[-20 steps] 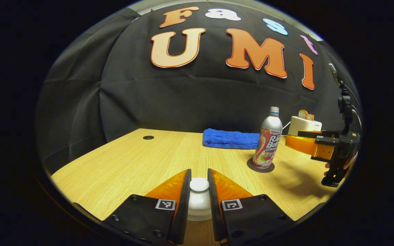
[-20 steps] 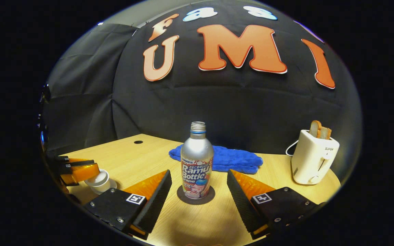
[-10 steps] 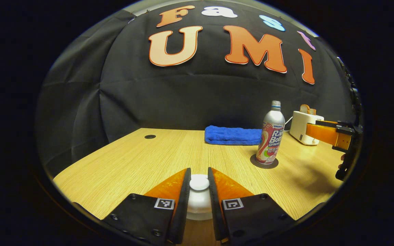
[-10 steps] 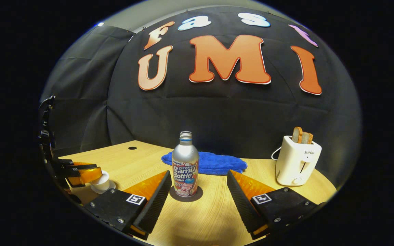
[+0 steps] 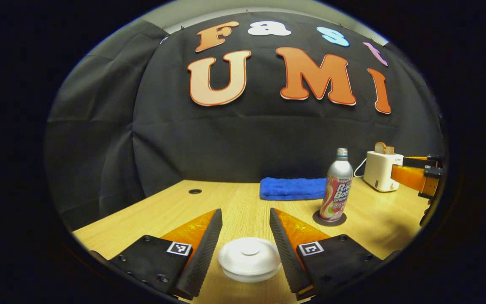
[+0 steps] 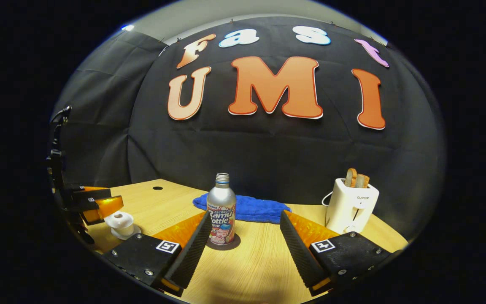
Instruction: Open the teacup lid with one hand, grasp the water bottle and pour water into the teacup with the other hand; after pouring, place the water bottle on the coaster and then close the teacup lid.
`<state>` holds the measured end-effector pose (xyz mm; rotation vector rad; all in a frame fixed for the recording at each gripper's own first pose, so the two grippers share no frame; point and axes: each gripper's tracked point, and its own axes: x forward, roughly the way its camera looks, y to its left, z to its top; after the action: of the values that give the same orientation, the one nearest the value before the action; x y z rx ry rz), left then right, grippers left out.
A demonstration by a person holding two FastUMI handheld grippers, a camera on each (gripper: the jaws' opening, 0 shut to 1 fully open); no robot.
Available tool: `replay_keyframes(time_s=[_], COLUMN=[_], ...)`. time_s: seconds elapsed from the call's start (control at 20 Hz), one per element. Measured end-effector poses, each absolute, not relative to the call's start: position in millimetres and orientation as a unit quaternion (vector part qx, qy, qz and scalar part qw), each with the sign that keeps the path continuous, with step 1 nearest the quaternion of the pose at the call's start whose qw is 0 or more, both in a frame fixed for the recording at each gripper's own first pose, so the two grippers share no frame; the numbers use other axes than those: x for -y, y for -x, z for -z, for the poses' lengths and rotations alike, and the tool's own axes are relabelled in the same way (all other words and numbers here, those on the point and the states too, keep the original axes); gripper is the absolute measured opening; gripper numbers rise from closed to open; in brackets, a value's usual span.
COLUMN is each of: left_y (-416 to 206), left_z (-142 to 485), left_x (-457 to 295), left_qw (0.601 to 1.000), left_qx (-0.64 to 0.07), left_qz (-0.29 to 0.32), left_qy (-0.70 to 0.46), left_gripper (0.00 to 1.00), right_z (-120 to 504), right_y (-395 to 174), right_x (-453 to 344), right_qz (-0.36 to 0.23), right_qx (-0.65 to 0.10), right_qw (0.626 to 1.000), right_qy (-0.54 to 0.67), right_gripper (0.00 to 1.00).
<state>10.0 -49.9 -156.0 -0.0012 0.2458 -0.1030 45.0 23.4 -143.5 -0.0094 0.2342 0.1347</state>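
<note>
Between the spread fingers of the left tool [image 5: 245, 234] sits the teacup lid [image 5: 249, 258], untouched; right tool [image 6: 243, 236] released.

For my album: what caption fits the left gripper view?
Open left gripper straddles lidded teacup; bottle stands on coaster.

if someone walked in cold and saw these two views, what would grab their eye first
Probably the silver water bottle, upright on a dark coaster mid-table, framed between the open right gripper fingers. Next, the white teacup lid, sitting between the open left gripper fingers. Behind the bottle lies a bright blue towel, with a white toaster holding toast to the right.
</note>
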Motion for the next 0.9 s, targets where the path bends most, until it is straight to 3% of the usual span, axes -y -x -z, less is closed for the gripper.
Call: replay_keyframes(time_s=[0.05, 0.1, 0.2, 0.3, 0.35, 0.4, 0.55, 0.6, 0.65, 0.75, 0.9], left_y=[-11, -10, -8, -7, -6, -4, 1, 2, 3, 4, 4], left_z=[147, 138, 118, 102, 95, 88, 74, 71, 66, 61, 57], left_x=[54, 59, 67, 73, 77, 81, 91, 92, 93, 91, 88], left_qw=[0.992, 0.993, 0.994, 0.995, 0.995, 0.995, 0.995, 0.995, 0.995, 0.996, 0.997], left_qx=[-0.113, -0.103, -0.084, -0.067, -0.061, -0.054, -0.04, -0.035, -0.03, -0.023, -0.015], left_qz=[0.055, 0.06, 0.066, 0.069, 0.074, 0.079, 0.089, 0.088, 0.087, 0.079, 0.066], left_qy=[0.004, 0.008, 0.019, 0.023, 0.025, 0.029, 0.035, 0.036, 0.038, 0.04, 0.039], left_gripper=[0.74, 0.81, 0.84, 0.94, 0.9, 0.96, 0.96, 1.0, 0.93, 1.0, 0.98], right_z=[138, 131, 121, 111, 106, 102, 90, 87, 84, 80, 77], right_y=[-43, -41, -37, -31, -27, -25, -20, -18, -17, -12, -6], right_x=[-23, -22, -19, -20, -21, -21, -10, -5, 0, 8, 12], right_qz=[-0.066, -0.063, -0.058, -0.06, -0.063, -0.063, -0.048, -0.039, -0.029, -0.011, 0.0], right_qx=[-0.109, -0.1, -0.083, -0.073, -0.069, -0.064, -0.046, -0.039, -0.032, -0.021, -0.012], right_qw=[0.992, 0.993, 0.995, 0.995, 0.996, 0.996, 0.998, 0.998, 0.999, 1.0, 1.0], right_qy=[0.009, 0.013, 0.015, 0.009, 0.003, -0.002, -0.008, -0.003, 0.002, 0.008, 0.017], right_gripper=[0.98, 0.97, 0.98, 0.98, 0.98, 0.98, 0.98, 0.98, 0.97, 0.98, 0.98])
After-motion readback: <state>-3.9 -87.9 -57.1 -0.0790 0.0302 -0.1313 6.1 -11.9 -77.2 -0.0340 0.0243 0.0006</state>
